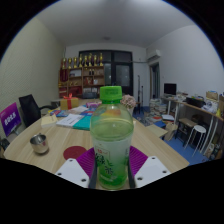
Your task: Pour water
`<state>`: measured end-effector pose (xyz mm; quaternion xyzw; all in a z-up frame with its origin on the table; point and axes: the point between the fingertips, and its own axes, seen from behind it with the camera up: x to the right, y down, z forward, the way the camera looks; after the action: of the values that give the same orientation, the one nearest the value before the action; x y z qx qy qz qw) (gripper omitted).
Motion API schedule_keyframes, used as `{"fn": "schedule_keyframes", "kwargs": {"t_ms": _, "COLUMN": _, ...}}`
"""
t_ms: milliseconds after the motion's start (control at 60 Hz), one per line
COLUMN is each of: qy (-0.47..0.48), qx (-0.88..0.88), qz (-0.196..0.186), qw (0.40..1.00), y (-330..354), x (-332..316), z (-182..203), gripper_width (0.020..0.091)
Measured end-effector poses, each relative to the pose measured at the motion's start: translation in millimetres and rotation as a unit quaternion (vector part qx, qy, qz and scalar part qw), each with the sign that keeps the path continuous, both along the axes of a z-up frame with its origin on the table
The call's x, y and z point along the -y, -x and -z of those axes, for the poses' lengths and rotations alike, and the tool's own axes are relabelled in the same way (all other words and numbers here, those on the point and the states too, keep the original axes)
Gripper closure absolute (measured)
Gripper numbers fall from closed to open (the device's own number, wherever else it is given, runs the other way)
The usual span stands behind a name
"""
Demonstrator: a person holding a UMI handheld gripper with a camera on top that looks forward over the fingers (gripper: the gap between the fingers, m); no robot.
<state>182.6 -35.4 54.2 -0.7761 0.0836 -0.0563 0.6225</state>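
While my camera looks forward along the claw (112, 172), the biggest thing I see is the room itself: white walls, a shelf unit (82, 75) against the far wall stacked with small items, and a dark doorway (122, 76) beside it. Desks with a monitor (171, 89) run along the right-hand wall, with white chairs (193, 131) drawn up near them.

Below that spreads the light wooden surface (30, 148) that carries everything near me. Toward its far edge lie books and papers (72, 120), and a yellow box (68, 102) stands behind them. A black chair (30, 107) sits past the left edge, and next to it a purple sign (10, 121).

Closest of all is the bottle (112, 140), upright, clear plastic with a green cap (111, 94) and a pale green label, holding liquid. It stands between my two fingers, and the magenta pads (87, 160) press on both its sides, so the claw is pinching the bottle. I cannot tell whether its base touches the surface.

Left of the bottle, near the front edge, sits a small metal cup (39, 144), and a red round coaster (75, 153) lies between that cup and the left finger.
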Motion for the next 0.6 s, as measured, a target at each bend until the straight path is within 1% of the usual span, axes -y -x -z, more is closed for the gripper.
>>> {"fn": "schedule_keyframes", "kwargs": {"t_ms": 100, "qy": 0.045, "qx": -0.011, "qz": -0.016, "qw": 0.999, "y": 2.3, "x": -0.6, "z": -4.6, "gripper_width": 0.0675}}
{"fn": "schedule_keyframes", "kwargs": {"t_ms": 150, "qy": 0.064, "qx": 0.01, "qz": -0.02, "qw": 0.998, "y": -1.1, "x": -2.5, "z": -13.6, "gripper_width": 0.0692}}
{"fn": "schedule_keyframes", "kwargs": {"t_ms": 167, "qy": 0.074, "qx": 0.028, "qz": -0.017, "qw": 0.997, "y": -4.1, "x": -3.8, "z": -16.5, "gripper_width": 0.0687}}
{"fn": "schedule_keyframes", "kwargs": {"t_ms": 183, "qy": 0.086, "qx": 0.05, "qz": -0.013, "qw": 0.995, "y": -8.4, "x": -5.1, "z": -18.8, "gripper_width": 0.0723}}
{"fn": "schedule_keyframes", "kwargs": {"t_ms": 217, "qy": 0.106, "qx": 0.099, "qz": -0.006, "qw": 0.989, "y": -17.7, "x": -9.0, "z": -25.6, "gripper_width": 0.0722}}
{"fn": "schedule_keyframes", "kwargs": {"t_ms": 250, "qy": 0.114, "qx": 0.147, "qz": -0.008, "qw": 0.983, "y": -9.8, "x": -21.5, "z": -33.7, "gripper_width": 0.0724}}
{"fn": "schedule_keyframes", "kwargs": {"t_ms": 283, "qy": 0.123, "qx": 0.193, "qz": -0.024, "qw": 0.973, "y": -11.1, "x": -24.2, "z": -52.4, "gripper_width": 0.0724}}
{"fn": "schedule_keyframes", "kwargs": {"t_ms": 300, "qy": 0.124, "qx": 0.218, "qz": -0.024, "qw": 0.968, "y": -2.2, "x": -34.7, "z": -53.9, "gripper_width": 0.0723}}
{"fn": "schedule_keyframes", "kwargs": {"t_ms": 333, "qy": 0.128, "qx": 0.276, "qz": -0.041, "qw": 0.952, "y": -3.2, "x": -40.0, "z": -75.3, "gripper_width": 0.0725}}
{"fn": "schedule_keyframes", "kwargs": {"t_ms": 383, "qy": 0.128, "qx": 0.377, "qz": -0.06, "qw": 0.915, "y": 2.8, "x": -53.0, "z": -103.3, "gripper_width": 0.0726}}
{"fn": "schedule_keyframes", "kwargs": {"t_ms": 400, "qy": 0.125, "qx": 0.41, "qz": -0.059, "qw": 0.902, "y": 12.5, "x": -66.2, "z": -99.0, "gripper_width": 0.0725}}
{"fn": "schedule_keyframes", "kwargs": {"t_ms": 417, "qy": 0.125, "qx": 0.442, "qz": -0.065, "qw": 0.886, "y": 18.4, "x": -71.5, "z": -104.2, "gripper_width": 0.0724}}
{"fn": "schedule_keyframes", "kwargs": {"t_ms": 450, "qy": 0.127, "qx": 0.499, "qz": -0.082, "qw": 0.853, "y": 31.0, "x": -80.4, "z": -113.2, "gripper_width": 0.0722}}
{"fn": "schedule_keyframes", "kwargs": {"t_ms": 517, "qy": 0.13, "qx": 0.602, "qz": -0.114, "qw": 0.78, "y": 59.7, "x": -97.5, "z": -119.4, "gripper_width": 0.0726}}
{"fn": "schedule_keyframes", "kwargs": {"t_ms": 533, "qy": 0.135, "qx": 0.625, "qz": -0.132, "qw": 0.757, "y": 55.1, "x": -94.2, "z": -131.0, "gripper_width": 0.0723}}
{"fn": "schedule_keyframes", "kwargs": {"t_ms": 550, "qy": 0.133, "qx": 0.649, "qz": -0.134, "qw": 0.737, "y": 62.1, "x": -97.7, "z": -126.1, "gripper_width": 0.0724}}
{"fn": "schedule_keyframes", "kwargs": {"t_ms": 600, "qy": 0.132, "qx": 0.712, "qz": -0.155, "qw": 0.673, "y": 80.9, "x": -104.1, "z": -122.6, "gripper_width": 0.0721}}
